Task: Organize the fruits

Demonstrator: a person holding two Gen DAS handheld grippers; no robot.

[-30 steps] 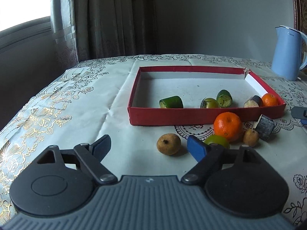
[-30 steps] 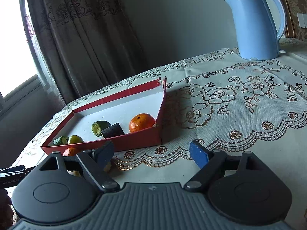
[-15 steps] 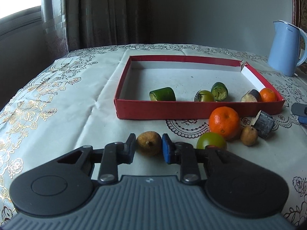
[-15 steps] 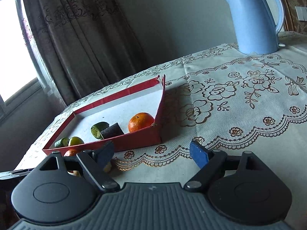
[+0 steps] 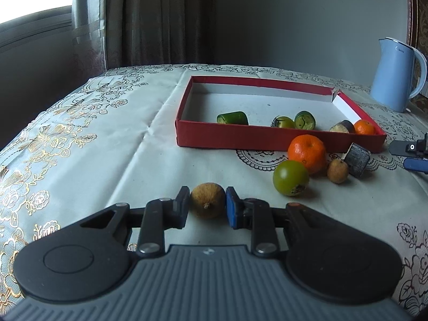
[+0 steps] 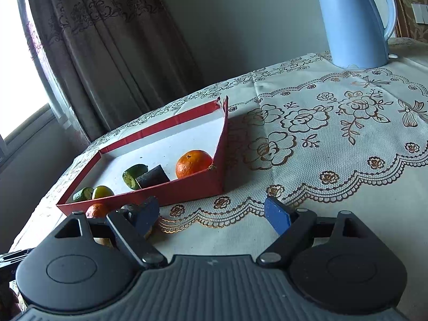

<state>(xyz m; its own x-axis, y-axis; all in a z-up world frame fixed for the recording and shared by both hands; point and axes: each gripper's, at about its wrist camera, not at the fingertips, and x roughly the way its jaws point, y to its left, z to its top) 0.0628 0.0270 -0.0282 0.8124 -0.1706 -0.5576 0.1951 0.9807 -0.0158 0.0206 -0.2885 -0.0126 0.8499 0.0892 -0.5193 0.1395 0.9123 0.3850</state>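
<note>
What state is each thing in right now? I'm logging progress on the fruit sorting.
Left gripper: shut on the brown fruit, which rests on the table.
Right gripper: open, holding nothing.
Red box: open, five pieces inside.
Large orange: outside the box.
Green fruit: outside the box.
Kettle: upright, lid closed.

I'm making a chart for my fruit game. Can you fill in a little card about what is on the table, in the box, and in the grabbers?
Left hand-held gripper: shut on the brown fruit
Right hand-held gripper: open, holding nothing
Red box: five pieces inside, including a small orange
Outside the box: big orange, green fruit, small brown fruit, dark chunk
Nearby: blue kettle
</note>
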